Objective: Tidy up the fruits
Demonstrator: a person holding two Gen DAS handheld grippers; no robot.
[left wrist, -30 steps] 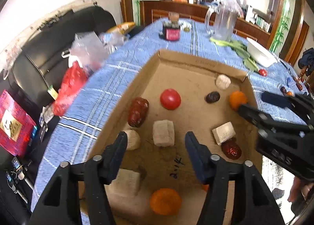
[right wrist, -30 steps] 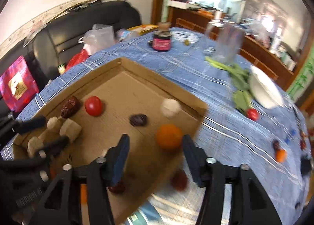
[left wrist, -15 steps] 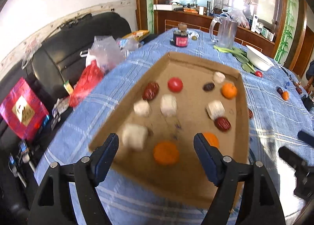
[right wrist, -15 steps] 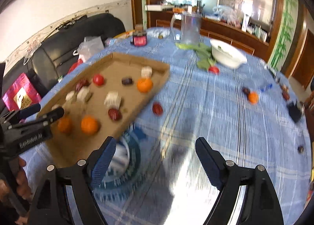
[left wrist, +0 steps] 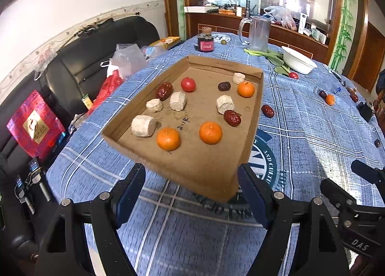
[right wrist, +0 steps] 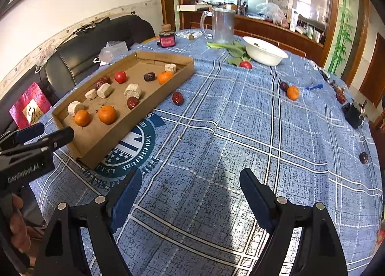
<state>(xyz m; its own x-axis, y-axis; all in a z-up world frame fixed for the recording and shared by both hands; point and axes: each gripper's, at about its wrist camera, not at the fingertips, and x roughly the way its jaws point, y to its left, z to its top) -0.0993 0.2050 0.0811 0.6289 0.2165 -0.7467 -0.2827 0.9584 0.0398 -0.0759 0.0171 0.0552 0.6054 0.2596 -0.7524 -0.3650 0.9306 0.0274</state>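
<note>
Hung empty over the cloth with jaws opening, right gripper [right wrist: 187,194], nearer than left gripper [left wrist: 192,189] to loose jujube [right wrist: 177,98] just right of cardboard tray [right wrist: 154,105].

Setting: a home dining/living room. A table [right wrist: 240,131] is standing under a blue plaid cloth [right wrist: 264,117] and is taking up most of both views. A black leather sofa [left wrist: 91,54] is sitting along a white wall with a patterned border strip. A dark wooden sideboard [right wrist: 276,30] is running behind the table, carrying bottles, boxes and a plastic bag, with a mirror or glass panel above it. Household ware is lying on the cloth: a clear jug [right wrist: 222,25], a white bowl [right wrist: 264,53], leafy greens [right wrist: 231,47], a dark jar [right wrist: 167,38]. Bags [left wrist: 113,76] are piling on the sofa. A picture frame is hanging at upper left.
</note>
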